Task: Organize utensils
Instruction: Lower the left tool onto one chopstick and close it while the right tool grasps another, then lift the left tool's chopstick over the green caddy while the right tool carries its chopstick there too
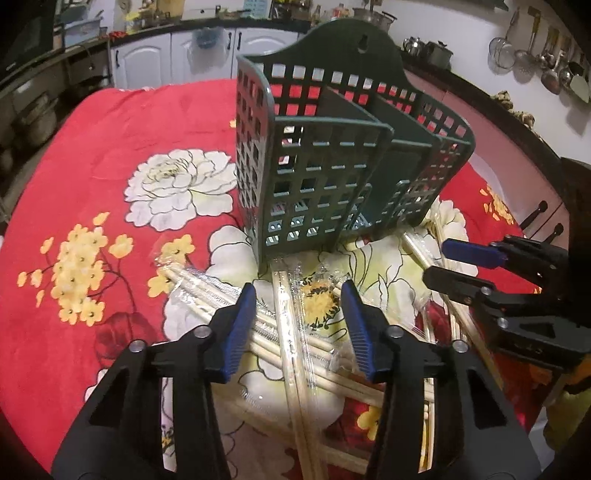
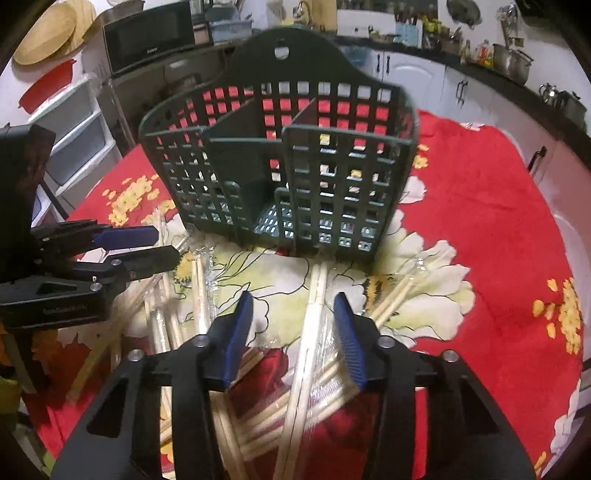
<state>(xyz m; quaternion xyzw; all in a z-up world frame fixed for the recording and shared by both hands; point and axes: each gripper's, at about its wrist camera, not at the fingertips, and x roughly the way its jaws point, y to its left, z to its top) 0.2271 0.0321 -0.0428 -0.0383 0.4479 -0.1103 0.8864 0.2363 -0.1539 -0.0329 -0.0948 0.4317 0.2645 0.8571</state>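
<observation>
We are holding the left gripper (image 1: pixel 298 314) and the right gripper (image 2: pixel 293 321) above the wrapped chopsticks (image 1: pixel 291 332), both sets of jaws standing wide open and gripping nothing. The chopsticks are lying scattered on the floral tabletop (image 1: pixel 92 147) just before the green utensil holder (image 1: pixel 325 158). Only the right wrist view is showing the microwave (image 2: pixel 147 35).

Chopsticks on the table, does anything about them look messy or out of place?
Yes. The wrapped chopsticks lie in a loose crisscrossed pile on the red floral cloth in front of the green holder, whose visible compartments look empty. None are sorted yet.
</observation>
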